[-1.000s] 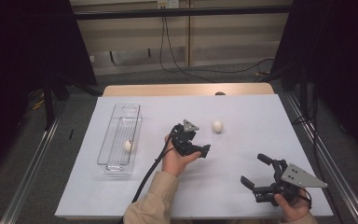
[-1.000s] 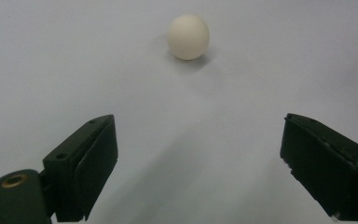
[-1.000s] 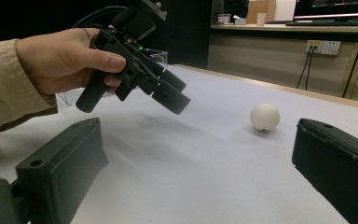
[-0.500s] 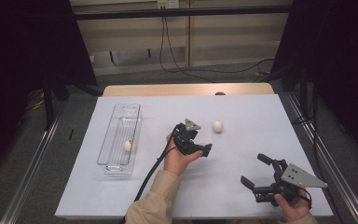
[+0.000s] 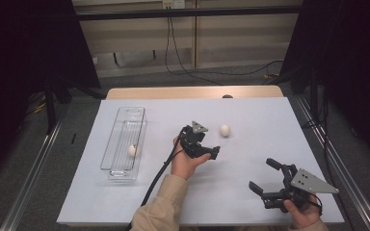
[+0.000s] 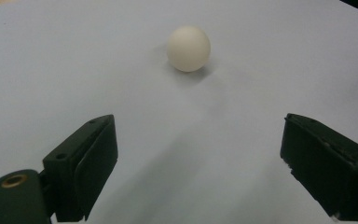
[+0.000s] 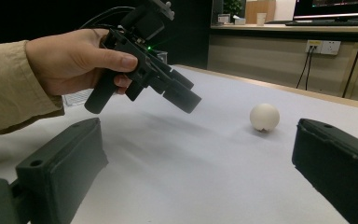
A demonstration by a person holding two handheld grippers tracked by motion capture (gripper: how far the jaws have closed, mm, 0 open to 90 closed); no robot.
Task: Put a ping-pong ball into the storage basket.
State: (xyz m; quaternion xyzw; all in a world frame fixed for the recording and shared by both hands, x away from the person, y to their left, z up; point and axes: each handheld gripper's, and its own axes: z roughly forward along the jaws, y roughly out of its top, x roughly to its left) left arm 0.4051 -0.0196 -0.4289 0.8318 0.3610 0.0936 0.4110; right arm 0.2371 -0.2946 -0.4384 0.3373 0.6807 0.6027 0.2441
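Left tool, jaws spread, is hovering near a white ball; far left, a clear tray is holding another ball.

egg: matt, smooth off-white shell | table: matt white sheet, wood edge | tray: clear glossy plastic | left gripper: matt black plastic | sleeve: beige cloth

White ball lies ahead of the wide-open tool.
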